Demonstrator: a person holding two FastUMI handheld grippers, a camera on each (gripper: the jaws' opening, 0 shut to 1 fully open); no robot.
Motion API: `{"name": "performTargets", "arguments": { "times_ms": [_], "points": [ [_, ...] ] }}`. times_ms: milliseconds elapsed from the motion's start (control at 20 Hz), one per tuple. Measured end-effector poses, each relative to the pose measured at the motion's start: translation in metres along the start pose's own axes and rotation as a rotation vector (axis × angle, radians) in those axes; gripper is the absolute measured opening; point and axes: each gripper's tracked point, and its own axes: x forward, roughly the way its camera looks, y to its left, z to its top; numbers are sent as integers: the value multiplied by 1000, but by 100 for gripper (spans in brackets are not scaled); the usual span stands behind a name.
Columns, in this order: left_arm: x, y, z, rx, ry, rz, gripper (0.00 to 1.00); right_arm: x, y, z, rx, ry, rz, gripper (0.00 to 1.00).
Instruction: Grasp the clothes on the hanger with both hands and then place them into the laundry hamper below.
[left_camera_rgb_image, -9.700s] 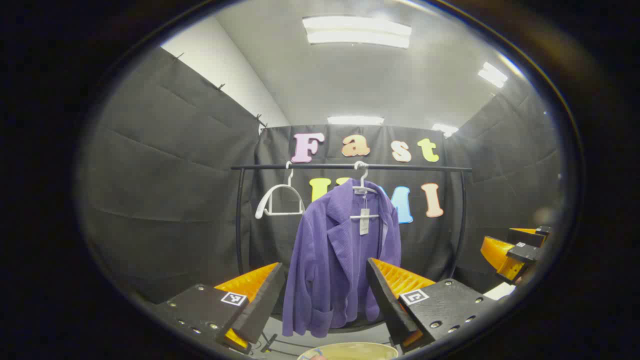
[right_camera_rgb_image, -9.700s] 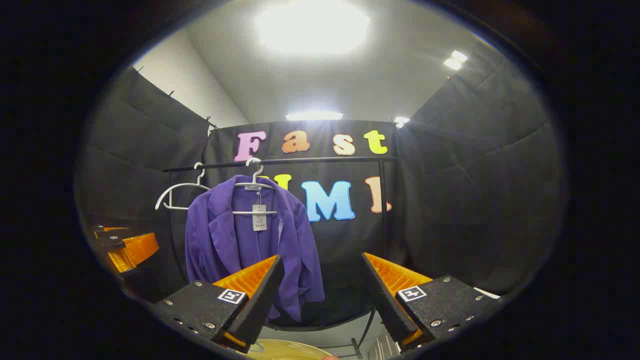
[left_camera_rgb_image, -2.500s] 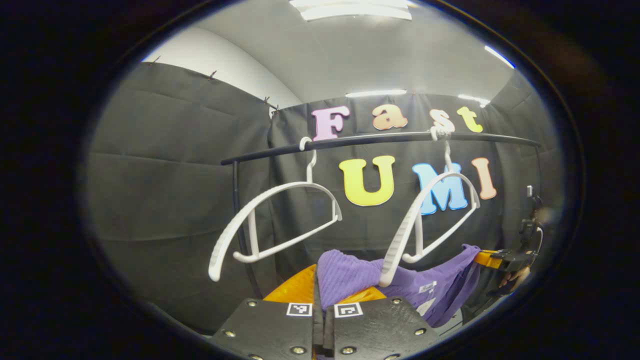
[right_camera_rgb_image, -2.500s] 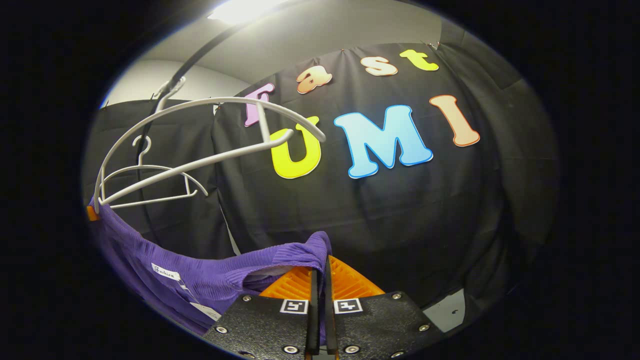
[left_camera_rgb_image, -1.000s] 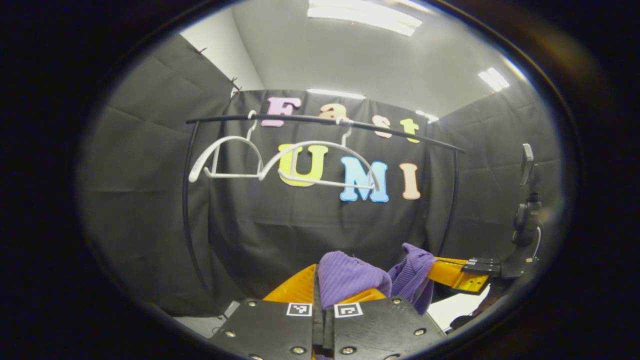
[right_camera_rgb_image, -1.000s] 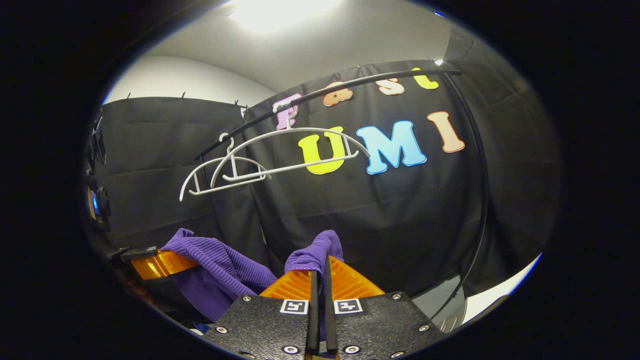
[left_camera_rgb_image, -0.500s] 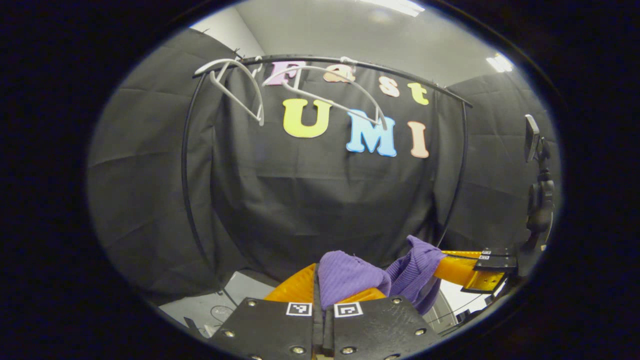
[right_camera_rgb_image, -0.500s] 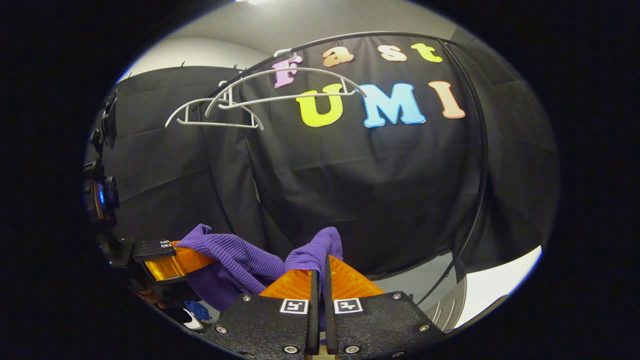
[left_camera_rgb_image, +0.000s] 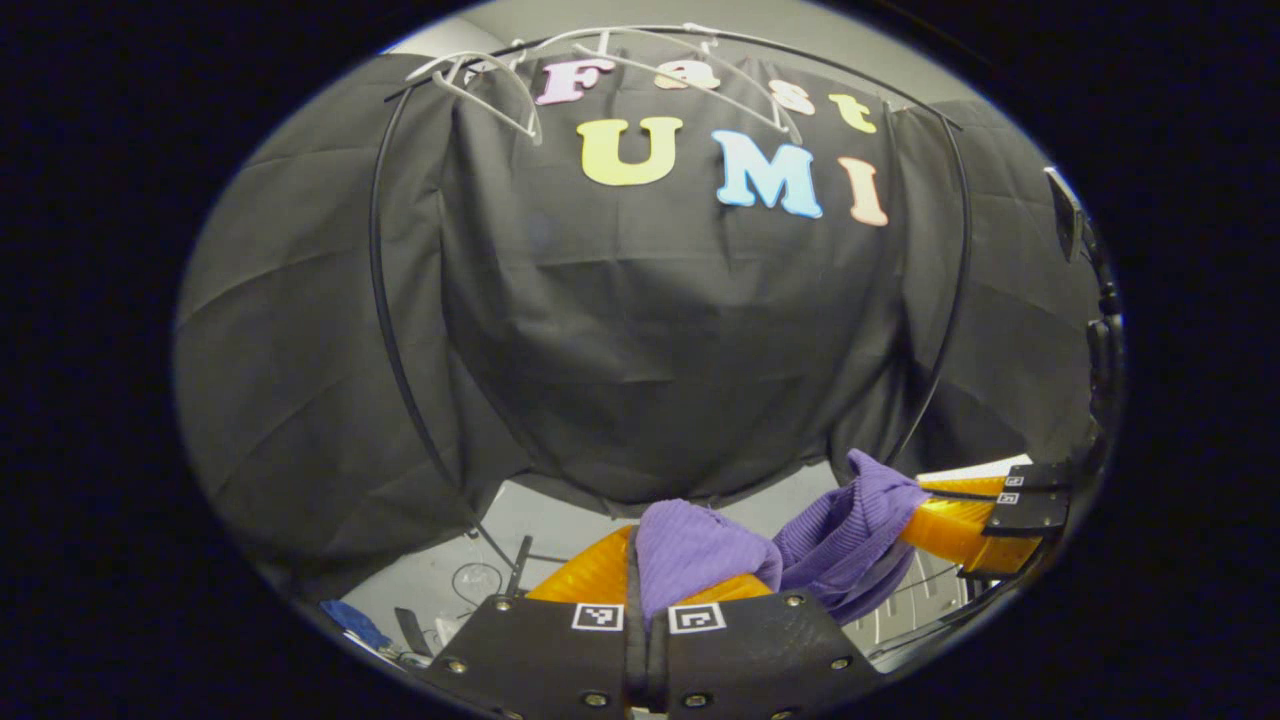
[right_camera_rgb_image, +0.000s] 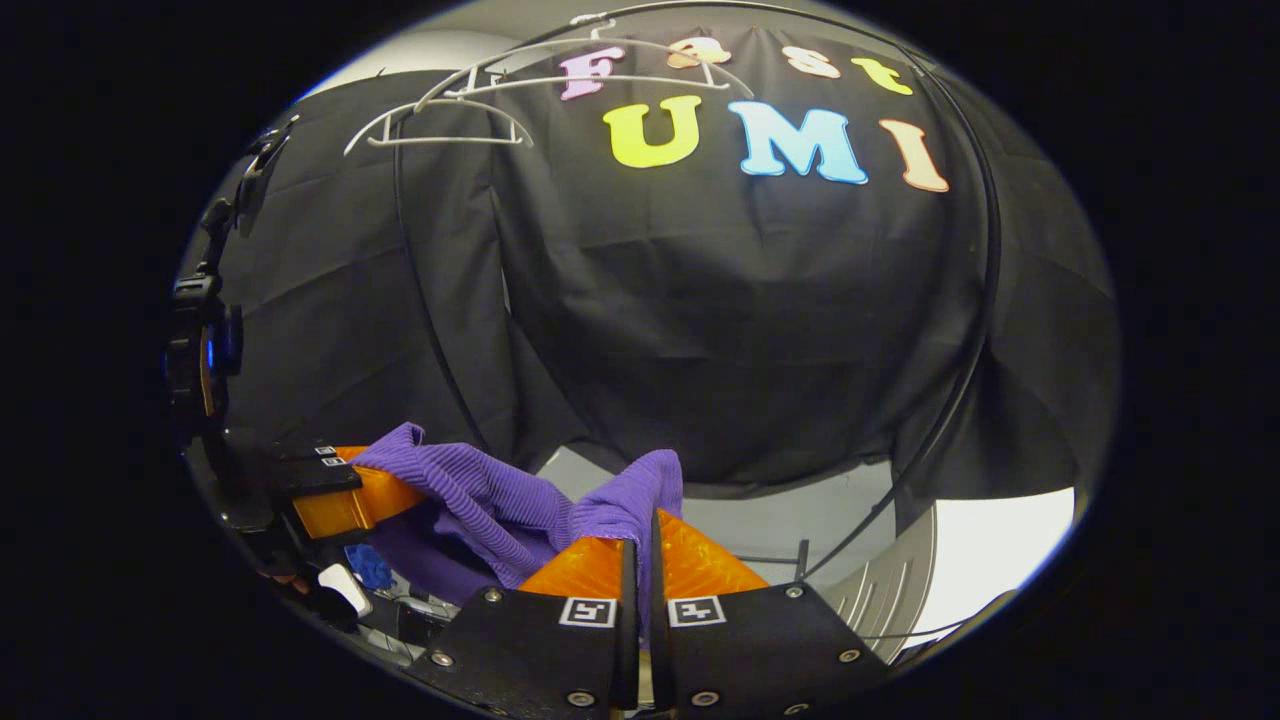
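The purple ribbed garment (left_camera_rgb_image: 700, 548) is off the hangers and hangs bunched between both grippers. In the left gripper view my left gripper (left_camera_rgb_image: 646, 562) is shut on one fold of it, and the right gripper (left_camera_rgb_image: 925, 518) grips the other end at the right edge. In the right gripper view my right gripper (right_camera_rgb_image: 640, 545) is shut on a fold of the garment (right_camera_rgb_image: 480, 492), which stretches left to the left gripper (right_camera_rgb_image: 375, 492). Two bare white hangers (left_camera_rgb_image: 480, 78) (right_camera_rgb_image: 440, 112) hang from the black rail far above. What lies under the garment is hidden.
The black clothes rack's curved uprights (left_camera_rgb_image: 385, 300) (right_camera_rgb_image: 975, 330) stand ahead against the black cloth wall. Grey floor (left_camera_rgb_image: 545, 525) with rack feet and cables lies below. A pale ribbed object (right_camera_rgb_image: 895, 598) sits low right in the right gripper view. A camera mount (right_camera_rgb_image: 205, 350) stands at the left.
Both grippers have come down with the garment still clamped. The rail and hangers have slid to the top of both views, and the floor has come into sight.
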Motion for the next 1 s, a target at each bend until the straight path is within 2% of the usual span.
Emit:
{"name": "performTargets", "arguments": {
  "times_ms": [100, 150, 250, 450, 500, 600, 650, 700, 800, 900, 1000],
  "points": [
    [1, -1, -21, 19, 48, 1, 1, 3, -3, -23, -12, 53, -11, 6],
    [3, -2, -33, 25, 71, -2, 6, 3, -3, -35, -22, 84, -15, 6],
    [3, 2, -54, 33, 112, 5, 2, 1, 0, -63, -48, 145, -17, 6],
    [3, 9, -85, 22, 189, 18, 6, 0, 1, -94, -72, 228, -15, 8],
    [2, 11, -83, 15, 189, 26, 11, -1, 1, -99, -73, 237, -15, 11],
    [-2, 15, -76, 7, 164, 33, 54, -2, 5, -107, -68, 254, 3, 17],
    [-3, 17, -69, 5, 136, 45, 75, -3, 6, -101, -59, 239, 11, 23],
    [-4, 19, -60, 4, 110, 55, 96, -8, 8, -97, -62, 222, 10, 41],
    [-9, 22, -47, 1, 67, 71, 98, -11, 6, -94, -81, 206, -11, 78],
    [-12, 21, -36, 6, 33, 79, 92, -14, 3, -87, -95, 183, -31, 94],
    [-19, 21, -20, 10, -8, 79, 92, -20, -1, -73, -98, 141, -51, 95]
  ]
}}
